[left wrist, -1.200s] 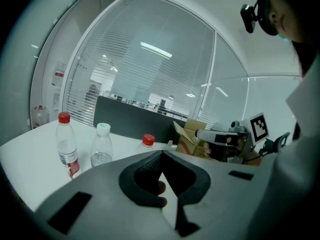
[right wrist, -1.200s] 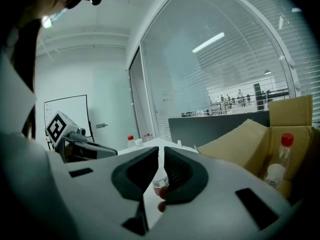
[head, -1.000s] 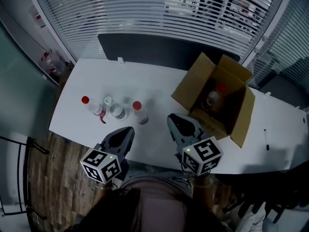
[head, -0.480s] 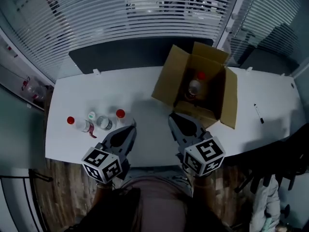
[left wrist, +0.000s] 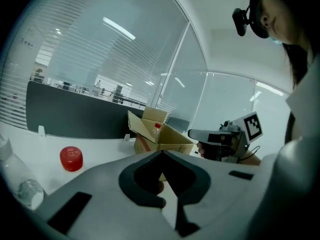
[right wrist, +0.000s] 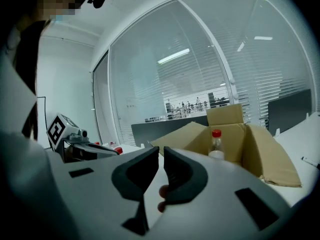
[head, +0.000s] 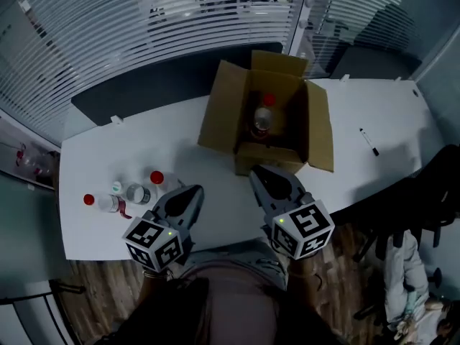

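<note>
On the table, head view: a white table (head: 345, 113) carries three upright bottles at its left and an open cardboard box (head: 221, 113) at its centre; a pen (head: 368, 141) lies well apart at the right.
Left side, head view: the left gripper (head: 195, 190) hovers just beside the red-capped bottle (head: 158, 180), not touching it; a pale-capped bottle (head: 134, 192) and a labelled bottle (head: 106, 204) stand further left.
Right side, head view: the right gripper (head: 256, 171) hangs near the box's front wall; the boxed bottle (head: 262, 118) stands upright inside.
Left gripper view: the jaws are pressed together at their tips with nothing between them; the red-capped bottle (left wrist: 71, 159) shows low to the left, and the cardboard box (left wrist: 170, 140) lies ahead.
Right gripper view: the jaws are drawn together to a thin slit and are empty; the boxed bottle (right wrist: 216, 145) stands ahead within the cardboard box (right wrist: 262, 151).
Handling: both bottles look like thin clear plastic, so probably light, smooth and easily dented.
Hold: the stiffer neck just under the cap, or the upper body with gentle pressure, seems the best grip.
</note>
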{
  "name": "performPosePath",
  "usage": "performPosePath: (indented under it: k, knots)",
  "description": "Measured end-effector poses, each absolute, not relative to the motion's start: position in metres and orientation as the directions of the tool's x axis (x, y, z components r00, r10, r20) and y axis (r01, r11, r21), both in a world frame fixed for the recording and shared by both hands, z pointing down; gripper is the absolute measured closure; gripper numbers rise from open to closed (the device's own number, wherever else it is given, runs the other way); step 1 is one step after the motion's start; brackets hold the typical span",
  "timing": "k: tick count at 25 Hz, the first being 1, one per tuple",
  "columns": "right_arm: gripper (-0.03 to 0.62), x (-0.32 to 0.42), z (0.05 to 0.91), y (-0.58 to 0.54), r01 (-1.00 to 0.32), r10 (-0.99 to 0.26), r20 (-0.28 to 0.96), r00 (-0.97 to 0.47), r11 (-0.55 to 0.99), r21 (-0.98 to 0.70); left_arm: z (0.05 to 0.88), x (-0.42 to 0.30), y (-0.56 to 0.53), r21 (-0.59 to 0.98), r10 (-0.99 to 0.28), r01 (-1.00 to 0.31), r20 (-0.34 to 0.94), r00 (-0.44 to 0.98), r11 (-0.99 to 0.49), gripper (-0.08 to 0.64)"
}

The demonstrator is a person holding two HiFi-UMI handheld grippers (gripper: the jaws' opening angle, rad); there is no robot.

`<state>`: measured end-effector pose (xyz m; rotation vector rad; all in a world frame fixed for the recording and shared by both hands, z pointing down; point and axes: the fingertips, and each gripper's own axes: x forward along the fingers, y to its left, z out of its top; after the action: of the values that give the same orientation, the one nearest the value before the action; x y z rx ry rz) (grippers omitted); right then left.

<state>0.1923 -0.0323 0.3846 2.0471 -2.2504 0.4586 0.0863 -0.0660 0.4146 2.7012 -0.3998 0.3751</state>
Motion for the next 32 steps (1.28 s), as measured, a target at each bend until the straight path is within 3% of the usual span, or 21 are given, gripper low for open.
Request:
performPosePath:
  k: [18, 32]
  knots:
    - [0.543, 0.244, 0.371, -0.019, -0.992, -0.971, 0.239, 0.001, -0.031, -0.119, 0.422, 0.125, -0.054, 0.343, -0.16, -0.272, 0.321, 0.933, -0.899, 0.554]
    - [0.54, 0.281, 0.348, -0.062, -0.997, -0.976, 0.218, 0.006, -0.022, -0.075, 0.421, 0.106, -0.081, 0.342, -0.259, -0.37, 0.328, 0.909, -0.864, 0.554]
